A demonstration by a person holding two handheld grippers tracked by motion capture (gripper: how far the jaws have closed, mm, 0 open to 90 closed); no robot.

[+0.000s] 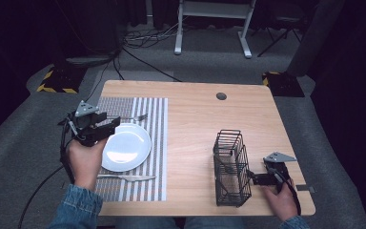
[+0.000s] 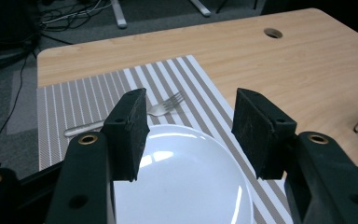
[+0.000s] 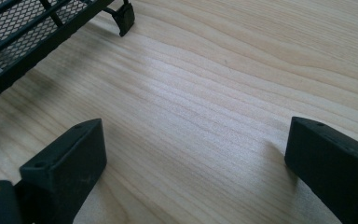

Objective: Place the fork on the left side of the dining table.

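Wooden table (image 1: 190,119) seen from above, with a striped placemat (image 1: 155,143) on its left half. A white plate (image 1: 126,147) sits on the placemat; a fork (image 1: 136,117) lies just beyond the plate's far edge, and a knife (image 1: 126,177) lies just near of it, both on the mat. On the right half of the table stands an upright black wire basket (image 1: 231,167). The left gripper (image 1: 106,128), held in the person's left hand (image 1: 83,160), hovers over the left rim of the plate; in the left gripper view its jaws stand wide apart with nothing between them, the plate (image 2: 186,182) below and the fork (image 2: 135,116) beyond. The right gripper (image 1: 253,179), held in the right hand (image 1: 281,198), points left at the basket's near right side; in the right gripper view its jaws are spread wide over bare tabletop (image 3: 205,93), empty, with a corner of the basket (image 3: 37,32) at upper left.
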